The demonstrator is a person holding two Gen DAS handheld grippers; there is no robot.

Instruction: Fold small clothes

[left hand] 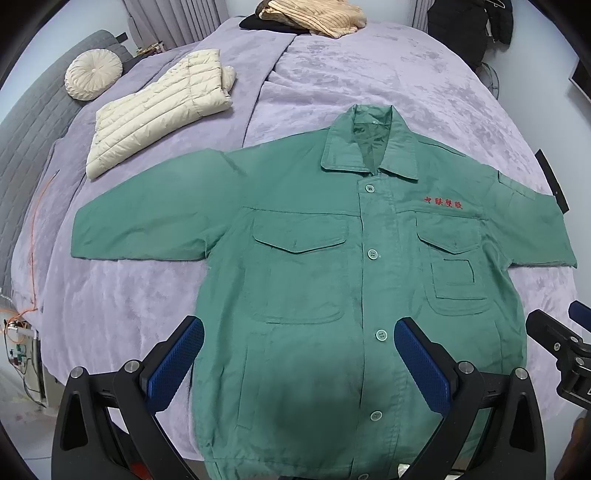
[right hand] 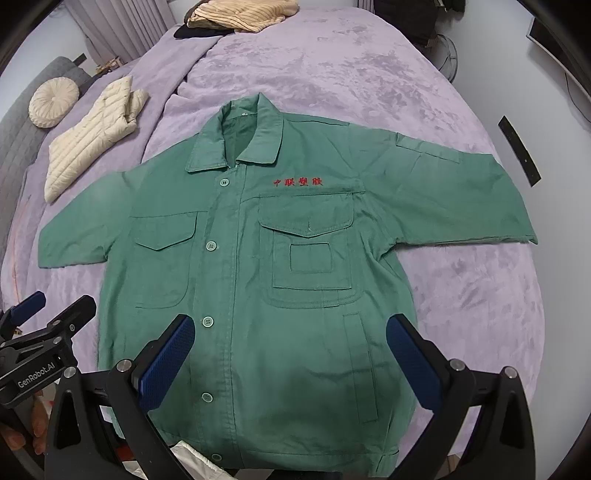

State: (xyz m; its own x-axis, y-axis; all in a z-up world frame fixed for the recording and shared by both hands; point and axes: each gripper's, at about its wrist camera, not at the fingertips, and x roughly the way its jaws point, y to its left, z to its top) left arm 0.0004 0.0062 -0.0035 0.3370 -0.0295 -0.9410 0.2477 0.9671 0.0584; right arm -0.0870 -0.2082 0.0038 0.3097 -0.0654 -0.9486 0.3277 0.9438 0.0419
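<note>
I am looking at a green button-front work jacket with flap chest pockets and red embroidered characters [left hand: 332, 266], which is lying flat and face up on the lilac plush bedspread [left hand: 388, 66], collar pointing away from me and both short sleeves spread out sideways. Its hem is sitting nearest to me, directly under both tongs. My left gripper [left hand: 299, 363] is hovering over the lower front of the jacket, its blue-padded fingers standing wide apart and gripping nothing. My right gripper [right hand: 290, 360] is hovering beside it over the same lower panel, likewise spread wide and empty. Each tong is showing at the edge of the other's view.

Ahead of the left gripper and off to its left, a cream quilted puffer garment [left hand: 159, 110] is lying folded, well apart from the jacket, with a round cream pleated cushion [left hand: 92, 75] beyond it against the grey headboard [left hand: 33, 122]. Far ahead, at the bed's far edge, a tan ribbed knit [left hand: 314, 14] is sitting heaped on something black.
</note>
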